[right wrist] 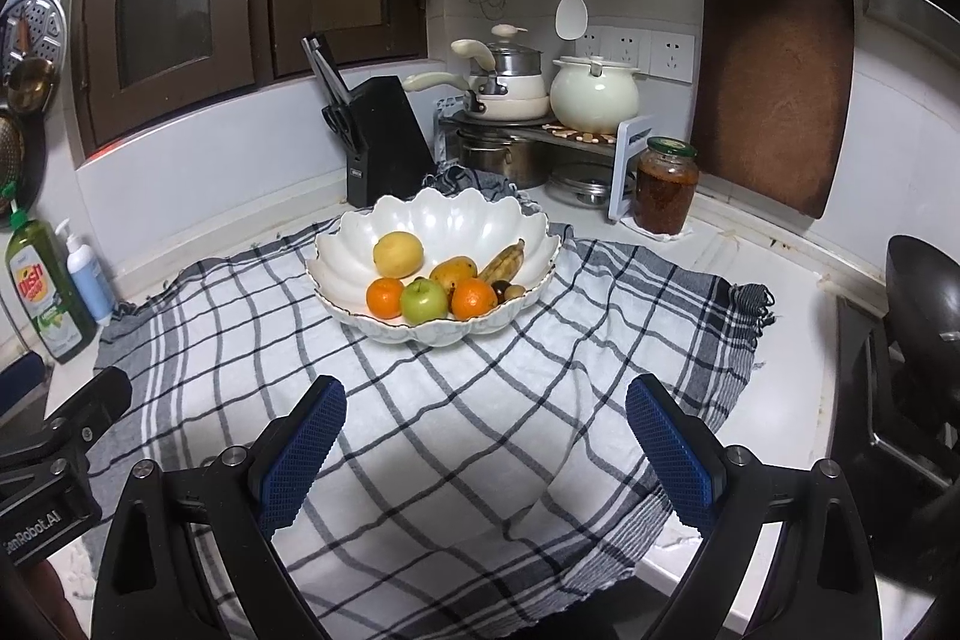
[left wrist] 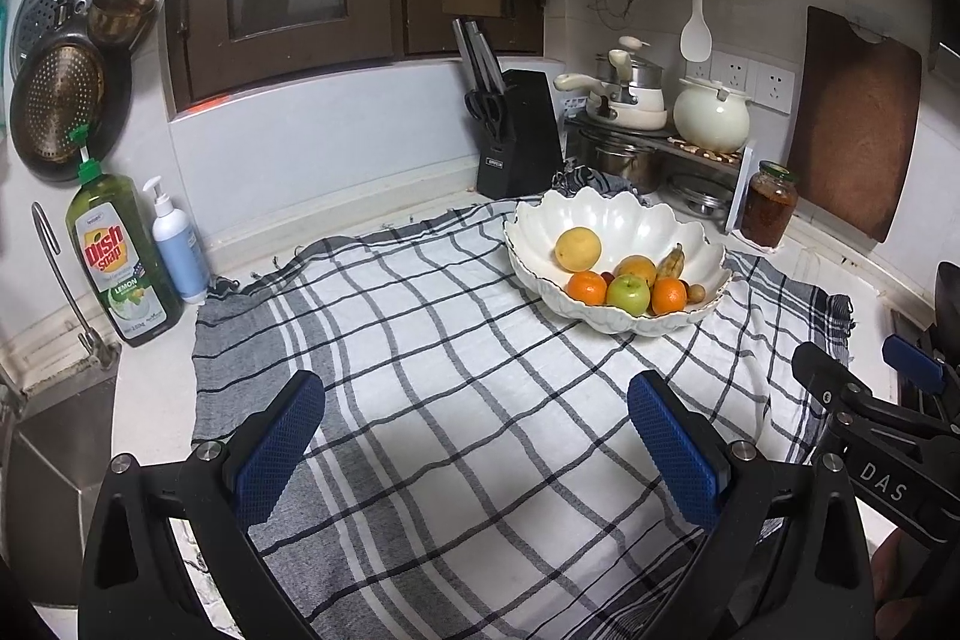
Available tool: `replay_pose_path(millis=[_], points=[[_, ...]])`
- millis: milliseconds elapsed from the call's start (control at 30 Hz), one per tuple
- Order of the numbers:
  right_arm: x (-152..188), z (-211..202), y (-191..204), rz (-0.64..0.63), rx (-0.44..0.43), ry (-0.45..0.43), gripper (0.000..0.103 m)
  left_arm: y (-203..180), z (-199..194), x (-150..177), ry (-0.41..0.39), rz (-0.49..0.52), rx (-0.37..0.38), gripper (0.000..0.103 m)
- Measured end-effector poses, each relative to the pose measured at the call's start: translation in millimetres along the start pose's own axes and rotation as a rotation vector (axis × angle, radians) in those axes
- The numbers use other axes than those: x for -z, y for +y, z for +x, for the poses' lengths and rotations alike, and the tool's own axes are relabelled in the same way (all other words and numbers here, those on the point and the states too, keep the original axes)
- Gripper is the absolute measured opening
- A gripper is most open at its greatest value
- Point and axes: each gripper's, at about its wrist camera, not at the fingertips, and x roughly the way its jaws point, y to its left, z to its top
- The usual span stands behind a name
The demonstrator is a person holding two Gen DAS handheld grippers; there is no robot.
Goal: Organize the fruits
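Observation:
A white scalloped bowl (left wrist: pixel 606 214) (right wrist: pixel 444 214) stands on the checked cloth (left wrist: pixel 480 400) (right wrist: pixel 420 430) toward the back. Inside lie a yellow round fruit (left wrist: pixel 577 249) (right wrist: pixel 398 253), two oranges (left wrist: pixel 587 288) (right wrist: pixel 474 299), a green apple (left wrist: pixel 628 293) (right wrist: pixel 424 300), a mango (right wrist: pixel 453 272), a small banana (left wrist: pixel 671 261) (right wrist: pixel 503 261) and small brown fruits (right wrist: pixel 507 290). My left gripper (left wrist: pixel 477 400) hovers open over the cloth, well short of the bowl, nothing between its fingers. My right gripper (right wrist: pixel 486 403) is likewise open and empty in front of the bowl. The right gripper's body (left wrist: pixel 870 400) shows at the left view's edge.
A knife block (left wrist: pixel 519 133) (right wrist: pixel 384 142), stacked pots (right wrist: pixel 510 94) and a jar (left wrist: pixel 768 205) (right wrist: pixel 666 187) line the back wall. Dish soap (left wrist: pixel 117 256) and a pump bottle (left wrist: pixel 177 244) stand left, beside a sink (left wrist: pixel 54 460). A dark pan on the stove (right wrist: pixel 924 298) sits right.

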Motion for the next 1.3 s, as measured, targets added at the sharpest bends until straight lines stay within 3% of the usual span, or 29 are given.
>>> replay_pose_path(millis=[1300], points=[[-0.2,1.5,-0.5,0.002,0.001,0.002,0.095,-5.1,4.2,1.4,0.016,0.011,-0.007,0.101]])
